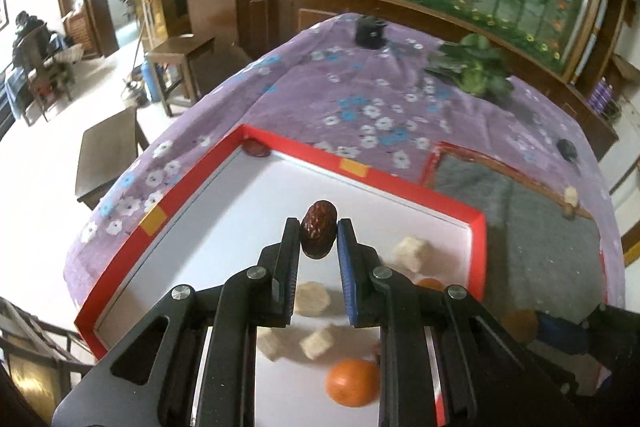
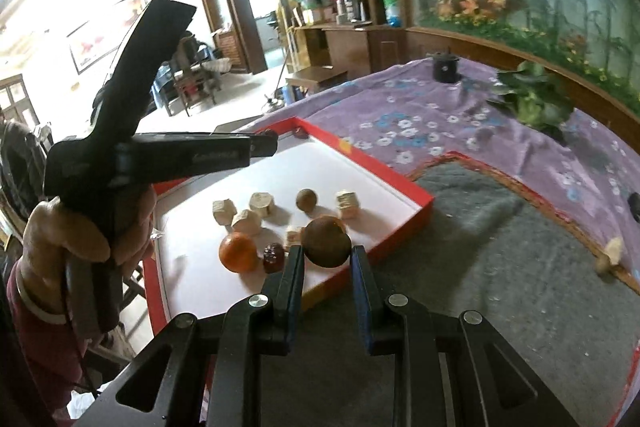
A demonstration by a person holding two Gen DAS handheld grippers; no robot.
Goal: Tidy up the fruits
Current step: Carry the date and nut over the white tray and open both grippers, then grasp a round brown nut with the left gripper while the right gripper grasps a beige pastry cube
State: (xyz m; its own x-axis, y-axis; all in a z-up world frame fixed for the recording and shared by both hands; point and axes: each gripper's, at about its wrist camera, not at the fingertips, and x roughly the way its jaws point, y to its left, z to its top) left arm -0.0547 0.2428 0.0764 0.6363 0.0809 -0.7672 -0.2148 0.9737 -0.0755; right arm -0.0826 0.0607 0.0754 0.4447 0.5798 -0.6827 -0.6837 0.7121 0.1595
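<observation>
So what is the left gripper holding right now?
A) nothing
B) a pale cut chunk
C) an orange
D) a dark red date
D: the left gripper is closed on a dark red date, held above the red-rimmed tray.

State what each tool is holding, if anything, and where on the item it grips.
The left tool pinches a red date across its middle. The right tool grips a brown round fruit by its lower sides.
</observation>
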